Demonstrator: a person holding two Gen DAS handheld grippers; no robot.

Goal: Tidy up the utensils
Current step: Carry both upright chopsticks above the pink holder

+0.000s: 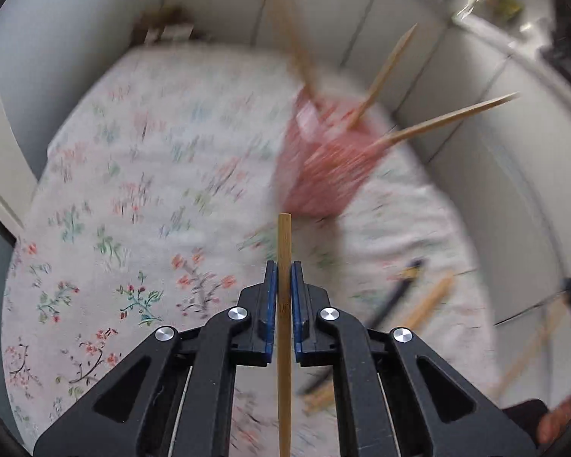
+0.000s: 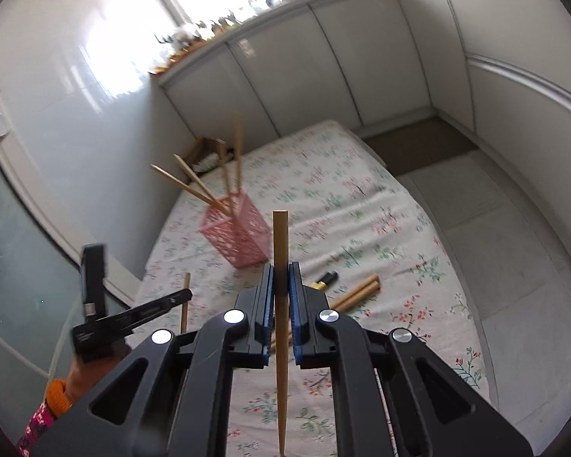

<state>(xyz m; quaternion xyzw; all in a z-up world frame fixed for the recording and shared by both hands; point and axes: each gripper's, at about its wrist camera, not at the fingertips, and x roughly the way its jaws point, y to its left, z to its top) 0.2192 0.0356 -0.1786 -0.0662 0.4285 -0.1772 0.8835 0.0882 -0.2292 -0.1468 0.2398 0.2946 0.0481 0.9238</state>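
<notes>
**Both grippers loaded, basket not yet reached**

Left wrist view: the left gripper (image 1: pixel 284 278) is clamped on a chopstick (image 1: pixel 284 243). The pink basket (image 1: pixel 319 160), ahead and right, already holds several chopsticks (image 1: pixel 449 116). The frame is blurred; a hurried approach could knock the light basket over.

Right wrist view: the right gripper (image 2: pixel 281 280) is closed on a second chopstick (image 2: pixel 280 240). Loose utensils (image 2: pixel 356 291) lie on the floral cloth (image 2: pixel 380 209) covering the table. White cabinets surround it, with a window behind.
</notes>
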